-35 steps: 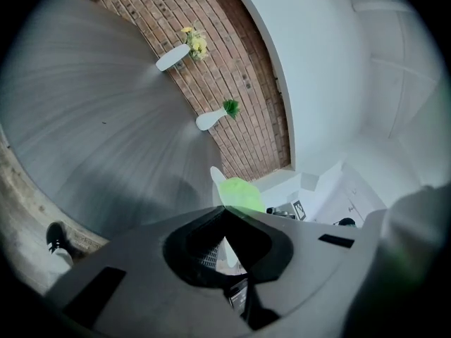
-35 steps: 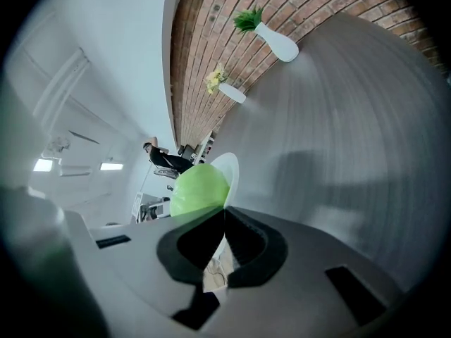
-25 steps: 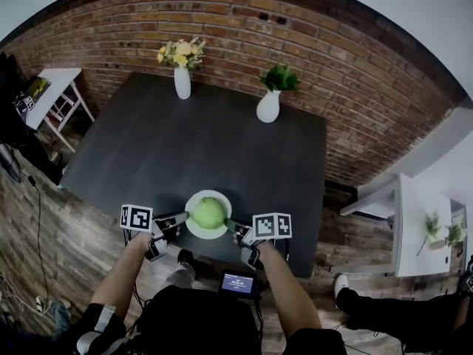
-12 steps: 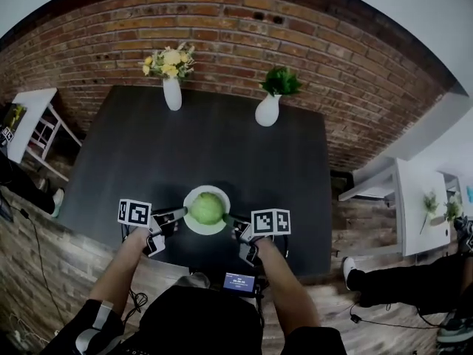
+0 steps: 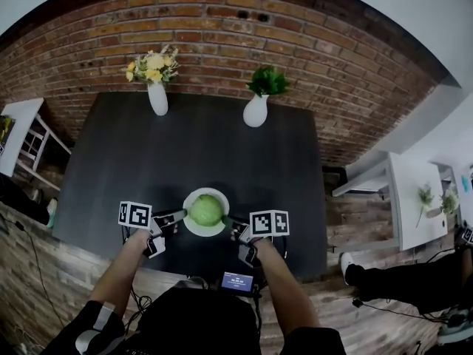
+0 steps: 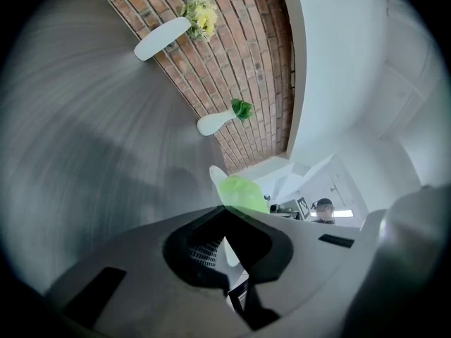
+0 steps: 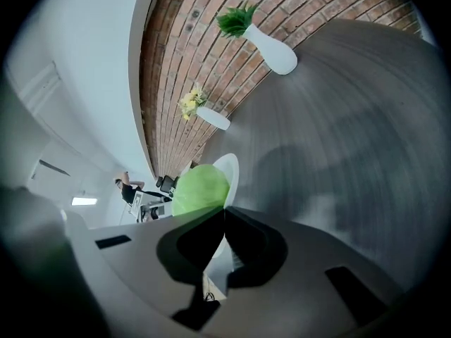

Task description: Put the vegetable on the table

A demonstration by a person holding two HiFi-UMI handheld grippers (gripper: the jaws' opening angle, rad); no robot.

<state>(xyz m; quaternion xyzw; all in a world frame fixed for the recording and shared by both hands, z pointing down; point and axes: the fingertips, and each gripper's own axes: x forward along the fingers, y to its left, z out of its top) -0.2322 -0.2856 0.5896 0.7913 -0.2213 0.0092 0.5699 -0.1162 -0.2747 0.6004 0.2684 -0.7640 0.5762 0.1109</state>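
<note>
A green cabbage lies on a white plate held just over the near edge of the dark table. My left gripper is shut on the plate's left rim and my right gripper is shut on its right rim. In the left gripper view the jaws meet on the plate rim, with the cabbage just beyond. The right gripper view shows the same from the other side: the gripper pinches the plate beside the cabbage.
Two white vases stand at the table's far edge by the brick wall: one with yellow flowers, one with a green plant. A white side table stands to the right, another to the left. A person's legs show at lower right.
Both grippers keep their hold on the plate, at nearly the same spot in view. The head view has shifted: the vases and table have drifted left and the near edge sits closer.
</note>
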